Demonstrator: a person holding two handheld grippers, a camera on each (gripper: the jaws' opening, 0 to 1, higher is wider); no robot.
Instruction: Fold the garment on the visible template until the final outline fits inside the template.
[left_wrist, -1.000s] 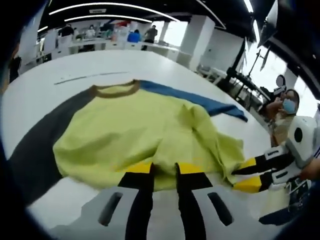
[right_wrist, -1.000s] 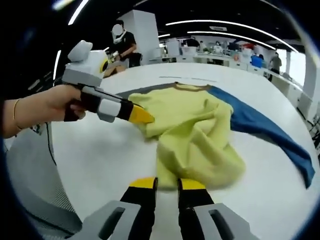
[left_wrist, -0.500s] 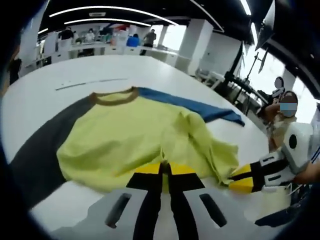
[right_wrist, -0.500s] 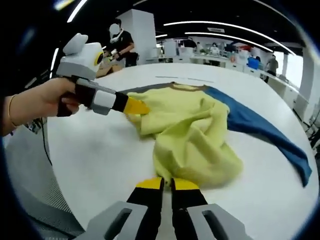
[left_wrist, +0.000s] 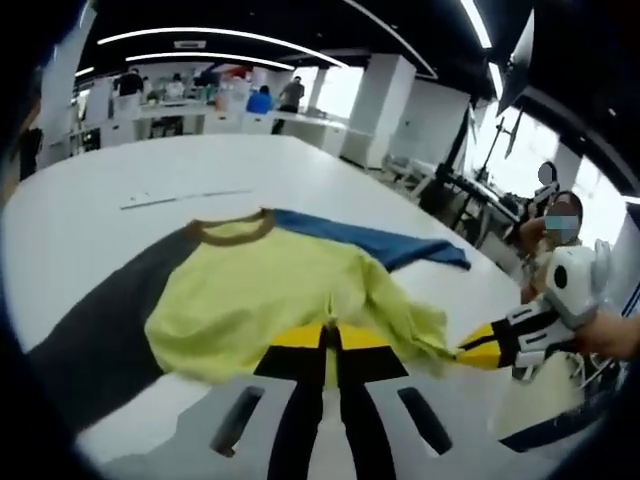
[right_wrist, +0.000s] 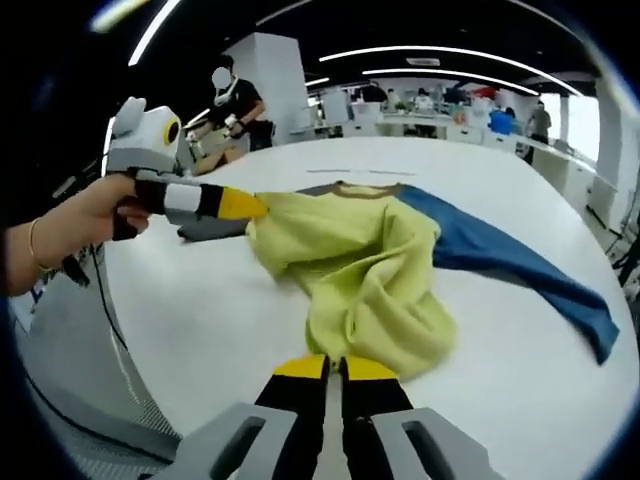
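- 1 garment (left_wrist: 270, 300): yellow-green body, brown collar, 1 blue sleeve, 1 dark grey sleeve. It lies on the white counter (left_wrist: 200, 165), bunched up at the end near me.
- 2 grippers, both mine, 1 per hand.
- My left gripper (left_wrist: 328, 338): yellow-tipped fingers pressed together w/ the yellow hem pinched between them, in the left gripper view.
- Same gripper seen in the right gripper view (right_wrist: 252, 206), coming in from the left w/ my hand (right_wrist: 85, 215) on the grip; its yellow tip is shut on a corner of the cloth, pulling it into a point.
- My right gripper (right_wrist: 334, 366): fingers closed tight, the near hem of the garment (right_wrist: 365, 270) clamped at the tips.
- In the left gripper view the right gripper (left_wrist: 478, 346) comes in from the right, tip on the far corner of the yellow hem.
- Blue sleeve (right_wrist: 520, 270) stretches flat across the counter (right_wrist: 200, 300) away to my right; grey sleeve (left_wrist: 95, 330) lies flat to my left.
- Several ppl in the bkgd at far desks, plus 1 seated person (left_wrist: 560, 215) near the counter edge.
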